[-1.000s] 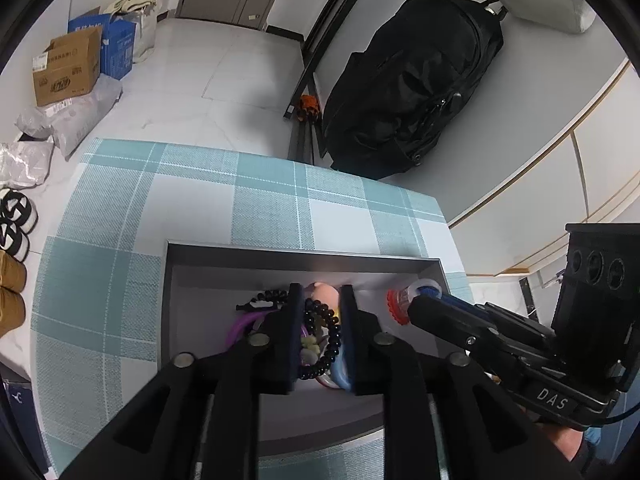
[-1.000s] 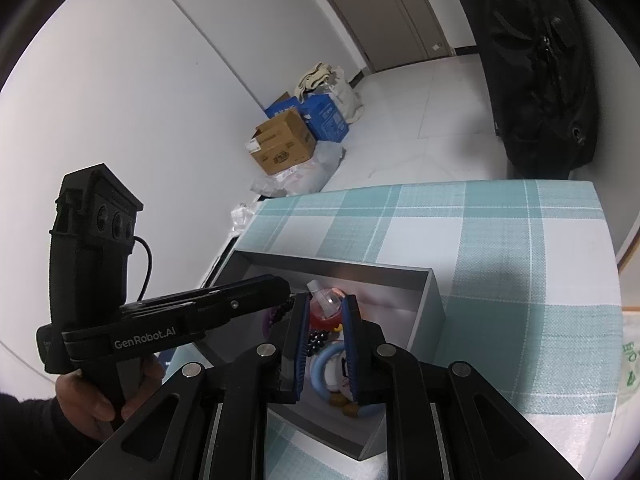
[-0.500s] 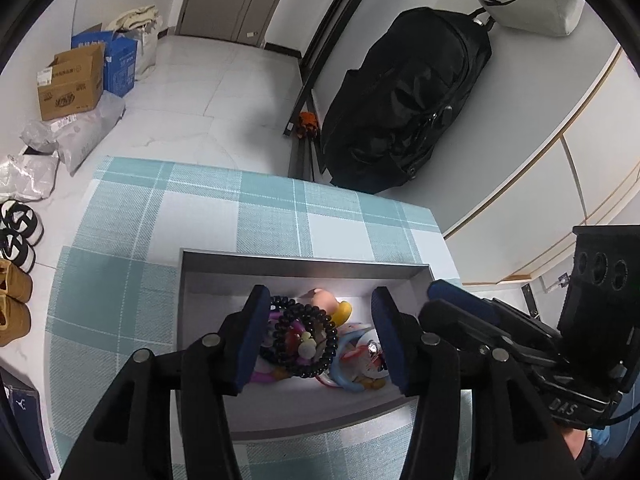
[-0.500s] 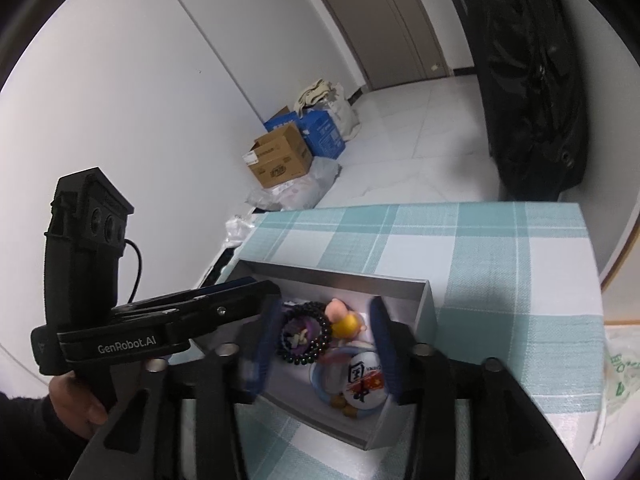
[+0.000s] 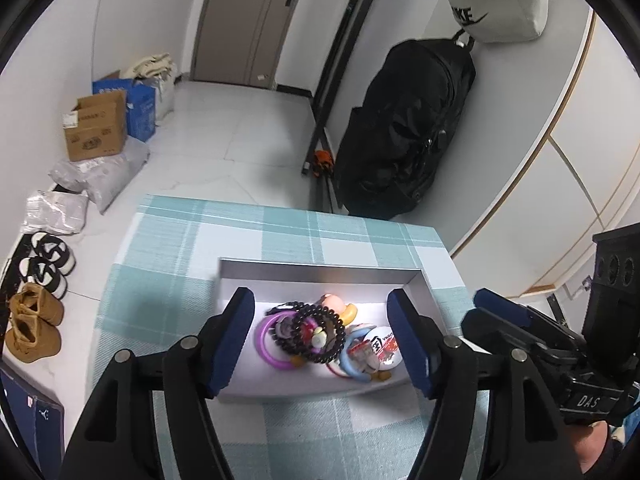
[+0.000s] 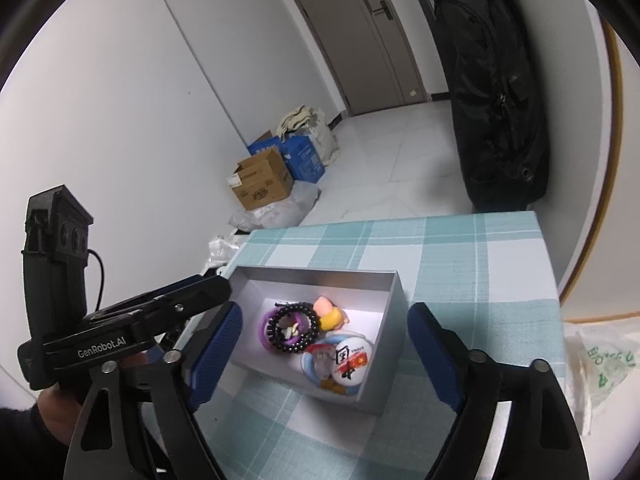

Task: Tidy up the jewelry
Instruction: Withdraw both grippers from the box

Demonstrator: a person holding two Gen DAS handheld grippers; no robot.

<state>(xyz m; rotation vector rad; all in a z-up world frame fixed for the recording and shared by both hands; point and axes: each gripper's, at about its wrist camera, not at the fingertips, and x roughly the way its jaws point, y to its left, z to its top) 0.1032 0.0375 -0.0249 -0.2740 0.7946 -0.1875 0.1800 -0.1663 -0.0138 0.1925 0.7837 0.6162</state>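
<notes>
Left tool (image 5: 322,342): blue-padded fingers spread wide, nothing between them, hovering over lower centre of frame above shallow grey rectangular cardboard box (image 5: 320,270). Right tool (image 6: 324,354): likewise spread wide, gripping nothing, framing same box from lower centre. In left view, right tool seen at lower right, just beside box's right wall; in right view, left tool seen at lower left, tip near box's left wall.

Inside box, all clustered together: black beaded bracelet (image 5: 318,330) lying on top of purple plastic ring (image 5: 266,340); pink-and-yellow small toy figure (image 5: 338,306) touching bracelet toward box's far wall; round white badge with red print (image 5: 382,348) resting on light-blue ring (image 5: 352,364), lower right of pile. Same items in right view: bracelet (image 6: 294,328), purple ring (image 6: 264,326), figure (image 6: 330,314), badge (image 6: 348,362).

Box sitting on counter covered with teal-and-white checked cloth (image 5: 248,236), mid-frame. Beyond counter, upper right: black large backpack (image 5: 408,128) against white wall. Upper left: brown cardboard carton (image 5: 94,126) on white floor.
</notes>
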